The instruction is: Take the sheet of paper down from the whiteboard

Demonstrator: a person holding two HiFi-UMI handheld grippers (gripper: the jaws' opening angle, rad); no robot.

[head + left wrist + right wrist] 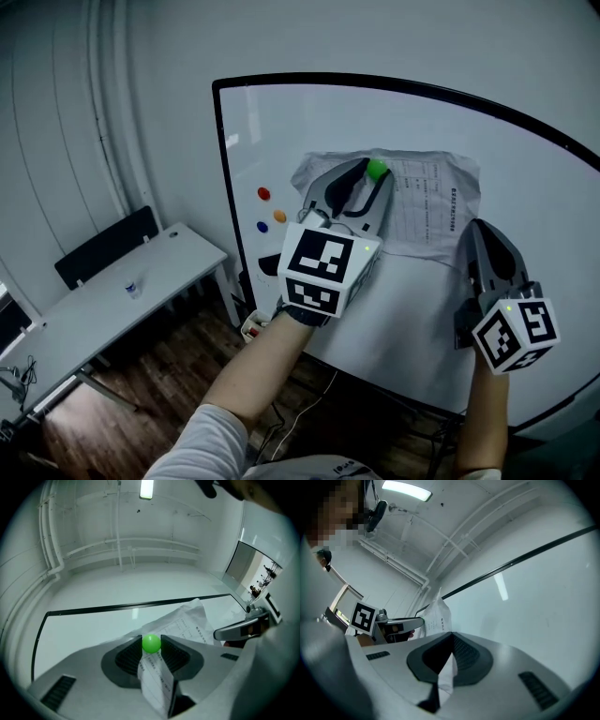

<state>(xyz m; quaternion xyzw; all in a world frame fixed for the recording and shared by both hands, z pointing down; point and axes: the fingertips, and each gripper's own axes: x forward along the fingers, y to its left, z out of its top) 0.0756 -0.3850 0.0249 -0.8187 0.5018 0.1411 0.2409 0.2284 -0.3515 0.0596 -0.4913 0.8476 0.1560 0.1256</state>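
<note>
Grippers: right gripper [476,228] closed flat on lower right edge of sheet of paper [427,202]; left gripper [371,178] clamped on green magnet [377,170] pinning the sheet's upper middle. Sheet hangs crumpled against whiteboard [272,131], directly ahead of both, long side across.

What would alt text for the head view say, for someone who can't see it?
Two hand-held tools work at a printed sheet of paper on a whiteboard. The left tool pinches the green magnet near the sheet's top, and the right tool is clamped on its right edge.
</note>
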